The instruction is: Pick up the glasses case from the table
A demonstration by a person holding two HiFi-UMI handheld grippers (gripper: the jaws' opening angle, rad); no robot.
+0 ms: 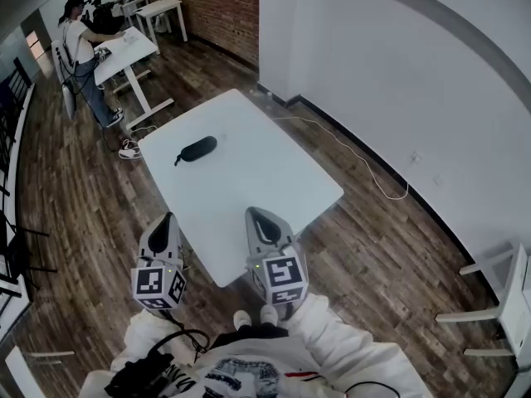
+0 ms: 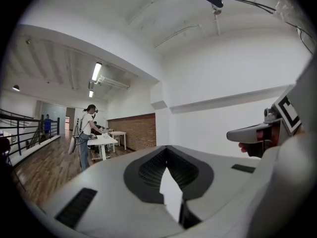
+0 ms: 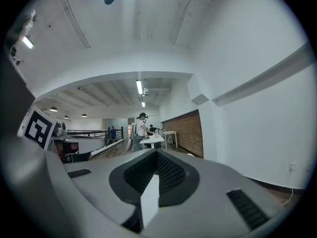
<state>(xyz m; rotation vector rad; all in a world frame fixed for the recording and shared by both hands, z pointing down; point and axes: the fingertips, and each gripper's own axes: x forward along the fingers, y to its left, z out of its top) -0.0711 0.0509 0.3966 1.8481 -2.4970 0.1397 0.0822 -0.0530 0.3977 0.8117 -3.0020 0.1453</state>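
The black oval glasses case lies on the white table, towards its far left part, with a short strap at its left end. Both grippers are held level near the table's near corner, well short of the case. My left gripper is just off the table's left edge, its jaws closed together and empty. My right gripper hangs over the near part of the tabletop, also shut with nothing in it. Neither gripper view shows the case; each looks over its closed jaws into the room.
A white cable trails across the wooden floor right of the table, along the white wall. A person stands at another white desk far back left. Shoes lie near the table's far left corner. White furniture stands at right.
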